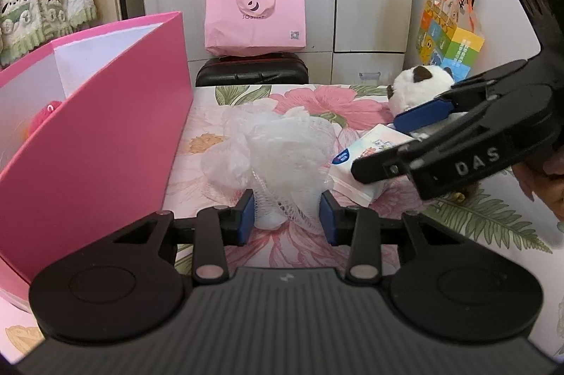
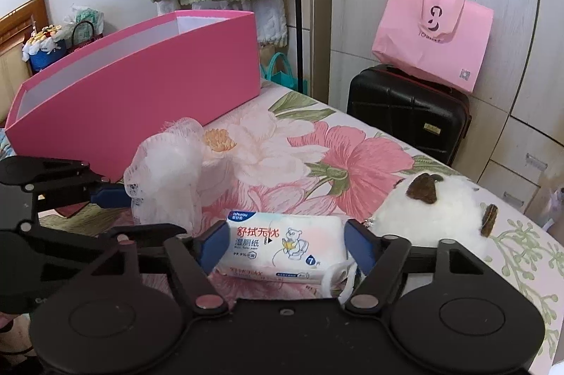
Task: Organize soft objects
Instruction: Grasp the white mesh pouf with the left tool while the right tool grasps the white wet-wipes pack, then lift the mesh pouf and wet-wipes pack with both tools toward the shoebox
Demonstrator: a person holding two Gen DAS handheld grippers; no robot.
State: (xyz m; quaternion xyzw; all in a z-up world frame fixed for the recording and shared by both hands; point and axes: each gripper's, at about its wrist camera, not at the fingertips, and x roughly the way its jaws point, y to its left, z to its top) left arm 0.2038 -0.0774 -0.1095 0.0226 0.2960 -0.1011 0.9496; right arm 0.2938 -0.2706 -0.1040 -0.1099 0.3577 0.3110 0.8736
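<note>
Covering the whole scene, the bed point(image 2: 352, 160) wears a floral sheet and carries everything else. Along its left side stands the open pink box point(image 2: 141, 93), with something red point(image 1: 46, 116) lying inside. A white plush toy with brown ears point(image 2: 433, 209) lies toward the right, just beside the pack of wet wipes point(image 2: 282, 244). Between the box and the wipes sits the white mesh bath pouf point(image 1: 282, 163). The left tongs point(image 1: 287, 216) press their blue pads against the pouf's near end, gripping it. The right tongs point(image 2: 282, 248) stand spread around the wipes pack, pads close beside its ends, not squeezing.
</note>
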